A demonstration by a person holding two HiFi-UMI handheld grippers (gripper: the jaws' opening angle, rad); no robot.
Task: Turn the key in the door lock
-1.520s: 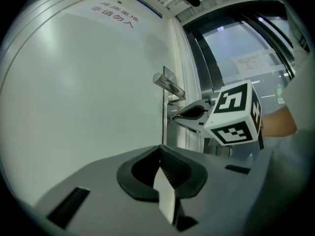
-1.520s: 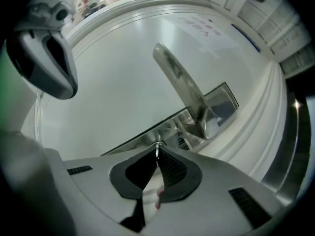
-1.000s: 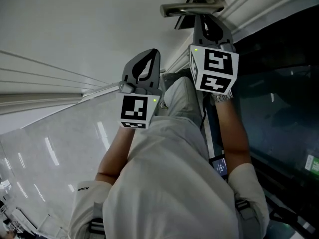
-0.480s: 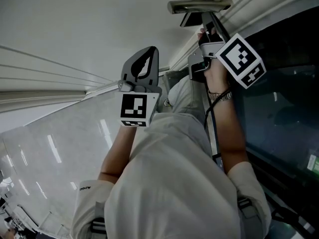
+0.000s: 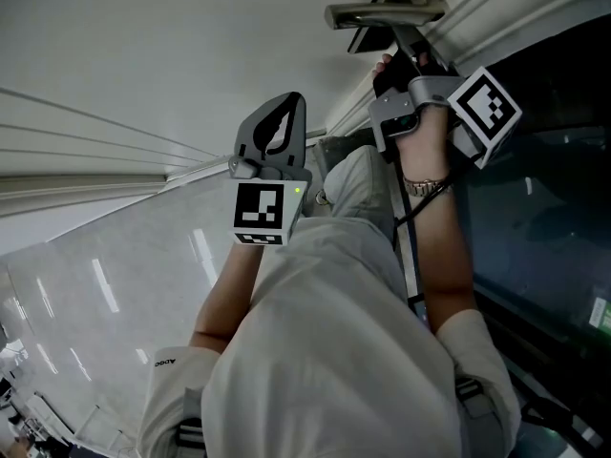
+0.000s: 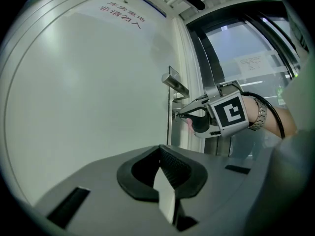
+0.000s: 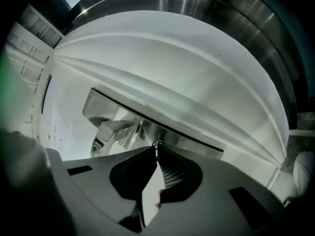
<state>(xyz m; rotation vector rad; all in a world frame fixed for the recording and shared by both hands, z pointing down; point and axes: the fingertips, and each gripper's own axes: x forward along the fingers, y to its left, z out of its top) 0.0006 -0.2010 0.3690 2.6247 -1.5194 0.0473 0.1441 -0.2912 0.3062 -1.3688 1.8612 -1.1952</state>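
Jaws of the left tool [image 6: 160,181] stand pressed together with nothing between them, well back from the door [image 6: 98,97]. Farther on, the right tool [image 6: 184,113] pinches the key [image 7: 157,144], which sits in the lock plate [image 7: 182,139] just below the handle [image 6: 174,85]. Within the last second the right tool has rolled roughly a quarter turn: its marker cube [image 5: 487,113], formerly facing us, now faces sideways. We judge that the key has turned with it, so the turning stroke is under way or complete; no view shows whether the door has unlocked. Farthest, red Chinese characters [image 6: 120,14] on the door appear to read 非请勿入 in the second line. The paper notice [image 6: 253,63] behind the glass is illegible.
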